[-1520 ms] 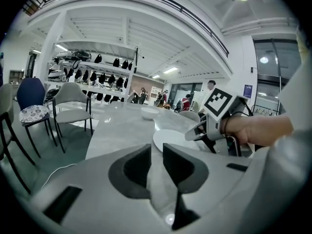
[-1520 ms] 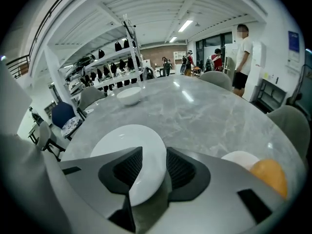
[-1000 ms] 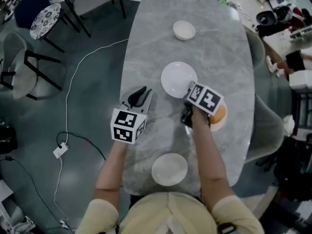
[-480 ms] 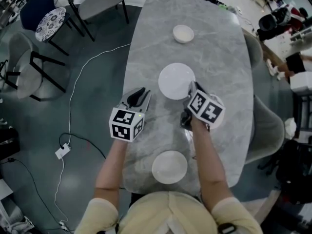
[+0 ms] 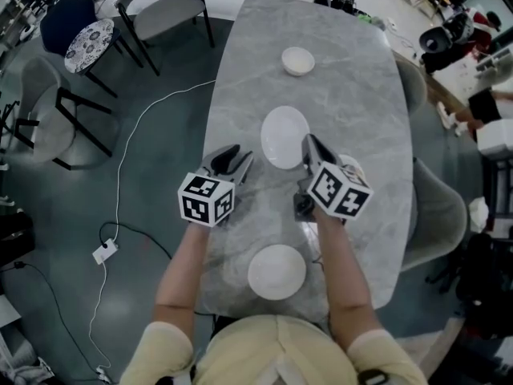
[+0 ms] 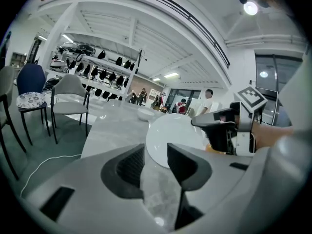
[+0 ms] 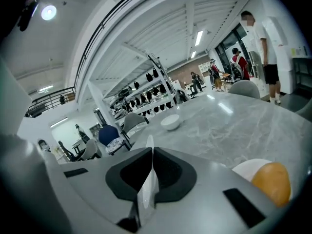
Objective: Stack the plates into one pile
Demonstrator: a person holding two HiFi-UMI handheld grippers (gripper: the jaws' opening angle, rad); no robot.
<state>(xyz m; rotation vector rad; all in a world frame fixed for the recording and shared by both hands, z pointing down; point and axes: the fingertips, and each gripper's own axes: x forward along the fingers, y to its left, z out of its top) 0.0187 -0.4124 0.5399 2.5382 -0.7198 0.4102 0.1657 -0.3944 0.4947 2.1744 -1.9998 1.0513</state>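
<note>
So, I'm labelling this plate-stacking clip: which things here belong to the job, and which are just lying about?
Job: white plate, tilted, its rim in the right gripper, whose jaws just closed on it; near plate; third plate, bearing an orange lump; left gripper, jaws just opened, empty.
Lying about: small bowl; chairs; floor cable.

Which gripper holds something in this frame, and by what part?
The right gripper, jaws just closed, pinches the middle white plate by its rim, tilted. The left gripper, jaws just opening, holds nothing.
</note>
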